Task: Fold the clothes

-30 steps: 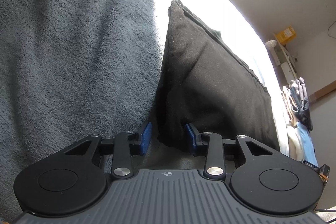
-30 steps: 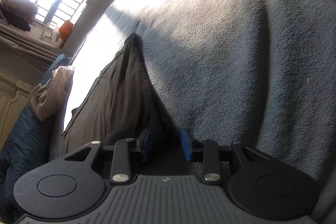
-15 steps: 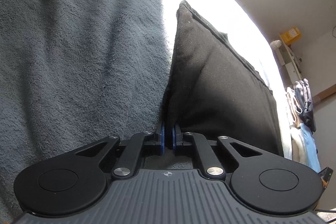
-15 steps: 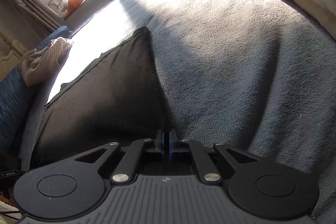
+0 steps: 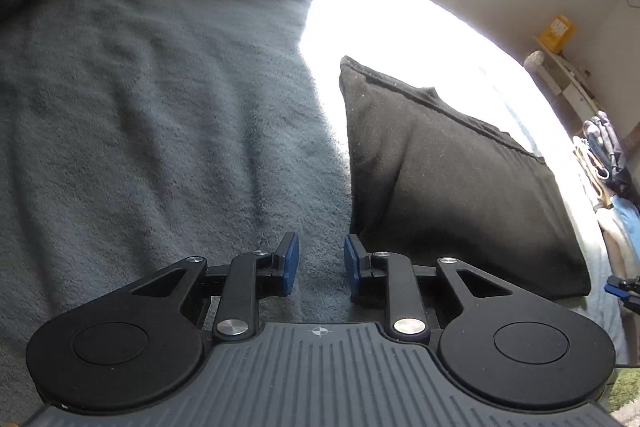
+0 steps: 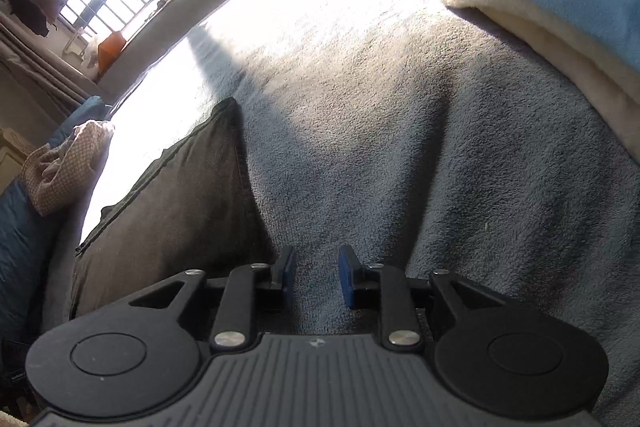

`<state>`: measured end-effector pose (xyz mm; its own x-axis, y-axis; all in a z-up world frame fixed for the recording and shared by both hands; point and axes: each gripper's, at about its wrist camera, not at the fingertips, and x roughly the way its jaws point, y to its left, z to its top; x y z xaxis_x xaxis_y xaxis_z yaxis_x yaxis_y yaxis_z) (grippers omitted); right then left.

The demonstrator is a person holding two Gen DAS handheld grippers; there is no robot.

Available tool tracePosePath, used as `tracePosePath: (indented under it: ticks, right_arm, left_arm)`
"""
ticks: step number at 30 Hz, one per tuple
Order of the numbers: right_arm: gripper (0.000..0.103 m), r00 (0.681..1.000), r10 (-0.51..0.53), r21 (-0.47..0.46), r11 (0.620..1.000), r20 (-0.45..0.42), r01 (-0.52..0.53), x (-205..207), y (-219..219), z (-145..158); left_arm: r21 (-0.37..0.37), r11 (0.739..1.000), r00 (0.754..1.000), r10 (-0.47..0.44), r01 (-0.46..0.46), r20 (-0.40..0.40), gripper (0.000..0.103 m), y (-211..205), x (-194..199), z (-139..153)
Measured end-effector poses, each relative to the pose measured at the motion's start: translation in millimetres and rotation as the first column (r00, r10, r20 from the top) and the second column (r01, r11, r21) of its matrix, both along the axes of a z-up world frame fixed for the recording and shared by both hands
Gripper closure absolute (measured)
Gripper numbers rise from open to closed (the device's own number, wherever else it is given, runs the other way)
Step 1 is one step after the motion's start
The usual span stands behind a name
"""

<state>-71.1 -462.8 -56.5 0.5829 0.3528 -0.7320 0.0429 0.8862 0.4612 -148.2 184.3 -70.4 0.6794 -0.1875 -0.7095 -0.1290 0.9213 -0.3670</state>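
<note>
Garment (image 5: 452, 195), dark, folded flat on grey blanket (image 5: 160, 115), long axis toward window; both jaws opening, nothing between.

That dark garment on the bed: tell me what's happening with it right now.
A person is working with a hand-held gripper in each hand over a grey fleece blanket. The folded dark garment lies flat on the blanket, and neither gripper holds it. The left hand-held gripper is opening beside the garment's near corner, with only blanket between its jaws. The right hand-held gripper is opening too, also empty, with the garment just off to its side.
</note>
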Motion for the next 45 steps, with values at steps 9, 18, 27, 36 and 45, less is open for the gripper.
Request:
tracePosePath:
  ticks: [9, 18, 27, 36, 45]
  right_arm:
    - [0.08, 0.874, 0.47, -0.295, 0.858, 0.123, -0.42, 17, 166, 0]
    - [0.081, 0.89, 0.454, -0.452, 0.788, -0.032, -0.418, -9, 122, -21]
    - [0.081, 0.876, 0.473, -0.401, 0.823, 0.092, -0.402, 8, 143, 22]
    - [0.082, 0.838, 0.543, -0.386, 0.786, 0.055, -0.483, 39, 196, -17]
    - [0.081, 0.973, 0.227, -0.344, 0.918, 0.047, -0.197, 56, 100, -11]
  left_arm:
    - [0.086, 0.936, 0.938, -0.346, 0.342, 0.03, 0.075, -93, 46, -21]
    - [0.165, 0.924, 0.938, -0.33, 0.344, -0.104, 0.075, -59, 5, -41]
    - [0.109, 0.92, 0.925, -0.379, 0.377, 0.0, 0.071, -62, 24, 3]
    - [0.107, 0.952, 0.957, -0.289, 0.286, 0.015, 0.07, -100, 73, -40]
    - [0.083, 0.996, 1.0, -0.011, 0.01, 0.011, 0.07, -26, 44, -37]
